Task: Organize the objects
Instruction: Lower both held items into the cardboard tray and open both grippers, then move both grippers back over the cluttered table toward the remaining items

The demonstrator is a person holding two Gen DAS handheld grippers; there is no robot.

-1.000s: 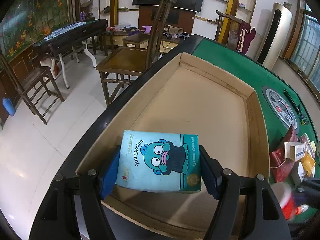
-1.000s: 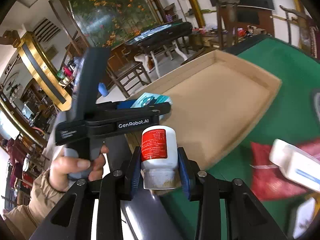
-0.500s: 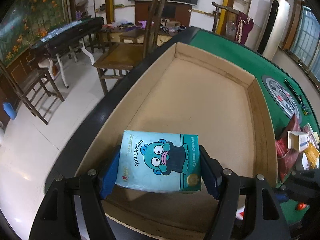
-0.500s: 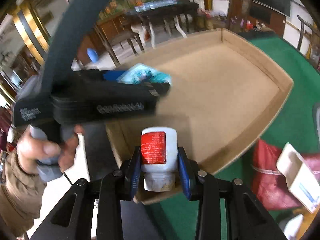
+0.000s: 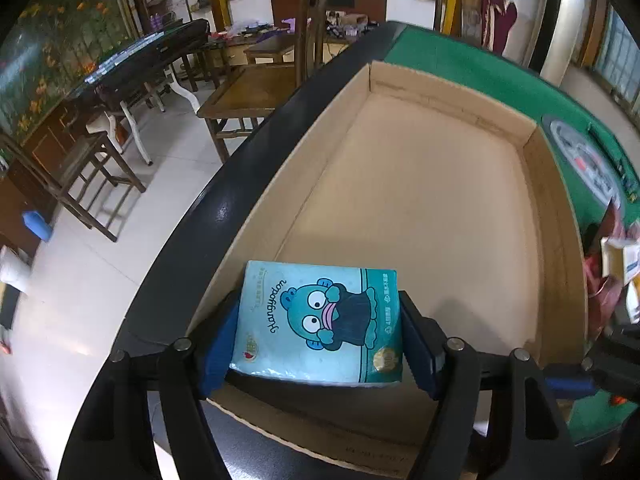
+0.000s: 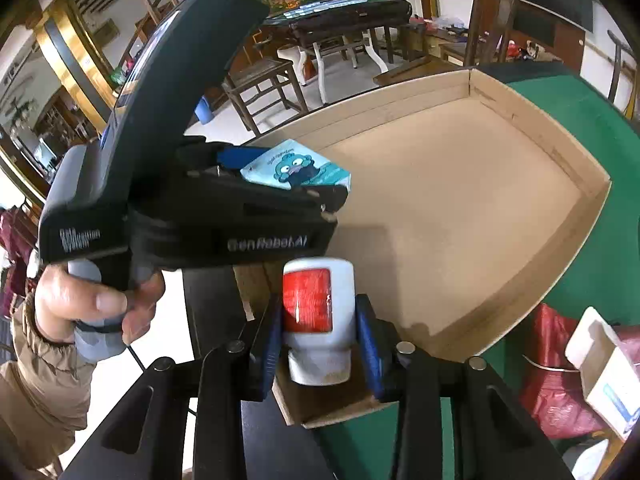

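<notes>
Both loads hang over the near end of the cardboard tray (image 5: 556,216): the left gripper (image 5: 318,340) has its jaws clamped on the teal tissue pack (image 5: 320,320) by the near-left corner, while the right gripper (image 6: 320,336), jaws just easing apart, has the white bottle (image 6: 318,316) between its pads above the near rim. In my judgement the loosened bottle could drop onto that rim and tip out onto the green tabletop (image 6: 592,120), or the two close-set grippers could knock together. The far tray floor lies bare, with walls on every side.

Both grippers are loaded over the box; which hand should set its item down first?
Left, probably. The left gripper holds the tissue pack over the cardboard box floor; the right gripper's bottle hangs at the corner.
</notes>
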